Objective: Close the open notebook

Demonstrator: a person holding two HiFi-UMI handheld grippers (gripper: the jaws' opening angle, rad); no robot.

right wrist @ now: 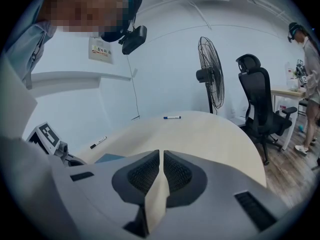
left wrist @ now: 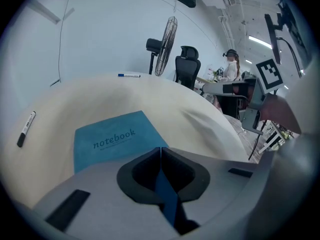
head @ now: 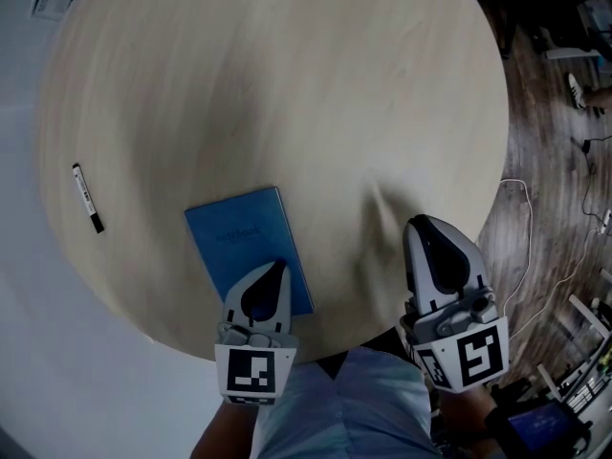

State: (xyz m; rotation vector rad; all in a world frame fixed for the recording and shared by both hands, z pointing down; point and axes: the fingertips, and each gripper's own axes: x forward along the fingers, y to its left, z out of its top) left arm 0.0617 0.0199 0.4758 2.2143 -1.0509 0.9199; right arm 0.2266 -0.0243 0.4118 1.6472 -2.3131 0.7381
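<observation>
A blue notebook (head: 244,242) lies closed and flat on the round wooden table (head: 287,94), near its front edge; the word "notebook" on its cover (left wrist: 112,139) shows in the left gripper view. My left gripper (head: 277,268) hangs over the notebook's near right corner with its jaws together (left wrist: 160,149); only the blue cover shows beneath them. My right gripper (head: 421,223) is over bare table to the right of the notebook, its jaws (right wrist: 160,153) shut on nothing. A sliver of the notebook (right wrist: 107,157) shows at the left of the right gripper view.
A black-and-white marker (head: 88,198) lies near the table's left edge. A second marker (left wrist: 129,75) lies at the far edge. Beyond the table stand a fan (left wrist: 167,34) and an office chair (right wrist: 257,99). Cables run over the floor at the right (head: 521,218).
</observation>
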